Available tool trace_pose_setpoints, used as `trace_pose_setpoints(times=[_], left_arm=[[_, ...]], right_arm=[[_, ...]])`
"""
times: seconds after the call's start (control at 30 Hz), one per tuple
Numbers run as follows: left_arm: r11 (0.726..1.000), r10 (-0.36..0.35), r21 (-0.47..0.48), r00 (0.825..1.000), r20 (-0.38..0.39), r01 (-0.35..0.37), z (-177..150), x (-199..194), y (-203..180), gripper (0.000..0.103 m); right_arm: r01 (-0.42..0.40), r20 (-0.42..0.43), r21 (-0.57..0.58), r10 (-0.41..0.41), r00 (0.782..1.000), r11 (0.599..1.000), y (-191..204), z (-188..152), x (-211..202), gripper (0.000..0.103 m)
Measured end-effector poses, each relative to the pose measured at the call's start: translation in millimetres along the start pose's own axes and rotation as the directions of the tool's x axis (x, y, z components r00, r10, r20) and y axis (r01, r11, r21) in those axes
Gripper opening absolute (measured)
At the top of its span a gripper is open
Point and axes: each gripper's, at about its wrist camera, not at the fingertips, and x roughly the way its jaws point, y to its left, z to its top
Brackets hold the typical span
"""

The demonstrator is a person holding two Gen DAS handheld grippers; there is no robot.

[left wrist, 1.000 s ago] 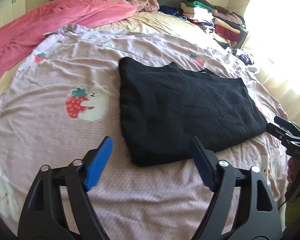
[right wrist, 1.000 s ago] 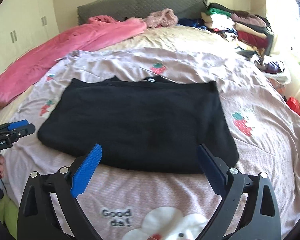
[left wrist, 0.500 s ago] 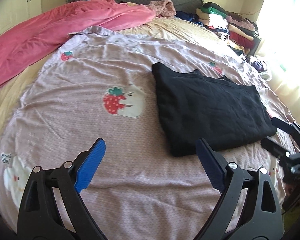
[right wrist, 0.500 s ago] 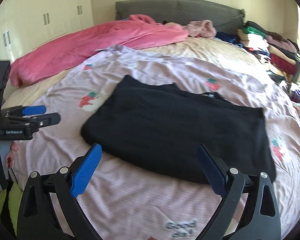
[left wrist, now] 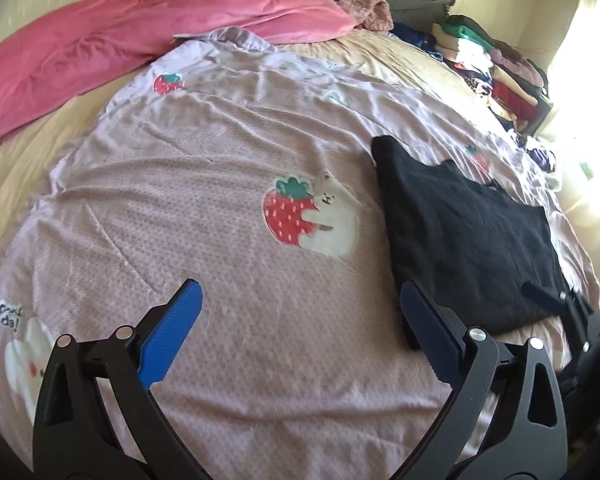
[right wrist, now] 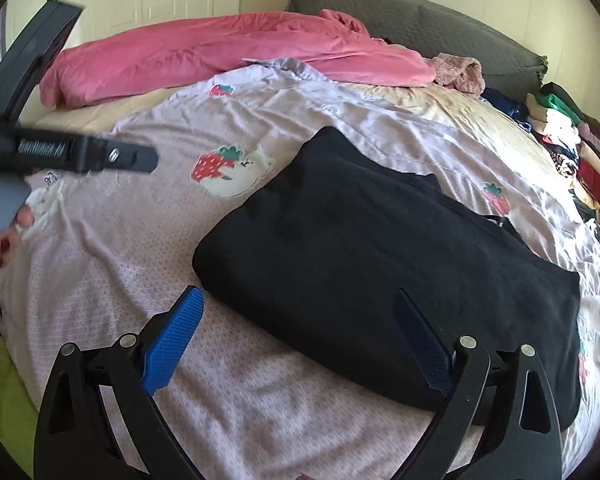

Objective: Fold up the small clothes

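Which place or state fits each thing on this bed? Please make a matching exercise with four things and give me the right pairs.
Things:
1. black garment
2. pink blanket
3. pile of clothes
4. left gripper

Places or states:
A. bunched along the far side near the headboard
B. stacked at the bed's right edge
C. folded flat on the lilac sheet
D. empty, jaws opening

Pairs: 1-C, 2-A, 3-B, 4-D

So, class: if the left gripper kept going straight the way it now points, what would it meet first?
Most likely the bare pinkish-lilac dotted bed cover, just short of its strawberry-and-bear patch. The left gripper, jaws opening and empty, points there; the folded black garment lies off to the right. Depth is uncertain.
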Motion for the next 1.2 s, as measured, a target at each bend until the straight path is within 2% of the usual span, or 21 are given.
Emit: trace_pose_setpoints(times=[0.3, 0.4, 0.6, 0.8, 0.97, 1.07, 1.2], left_arm=[[1.0, -0.022, -0.014, 0.999, -0.045, 0.022, 24, 33, 4, 0.093], [0.998, -0.059, -0.039, 0.996, -0.071, 0.057, 32, 48, 1, 0.093], [0.997, -0.074, -0.003, 0.992, -0.1, 0.074, 40, 69, -21, 0.093], [0.99, -0.139, -0.022, 0.984, -0.11, 0.138, 51, 85, -38, 0.093], [0.988, -0.153, -0.008, 0.98, -0.129, 0.153, 52, 98, -48, 0.093], [0.99, -0.143, -0.008, 0.981, -0.131, 0.143, 52, 102, -48, 0.093], [0.989, -0.147, -0.01, 0.981, -0.129, 0.146, 53, 102, -48, 0.093]], right_arm=[[-0.017, -0.047, -0.015, 0.016, 0.999, 1.0, 7, -7, 28, 0.095], [0.003, -0.045, -0.04, -0.004, 0.999, 0.999, 9, -6, 35, 0.095], [0.016, -0.016, -0.049, -0.017, 1.0, 0.999, 5, -3, 44, 0.095], [0.025, -0.002, -0.08, -0.025, 1.0, 0.997, 8, -1, 47, 0.095], [-0.008, 0.006, -0.176, 0.01, 1.0, 0.984, 21, -11, 34, 0.094], [0.066, 0.004, -0.27, -0.067, 0.998, 0.961, 34, -18, 43, 0.092], [0.108, 0.033, -0.263, -0.103, 0.994, 0.959, 33, -12, 47, 0.08]])
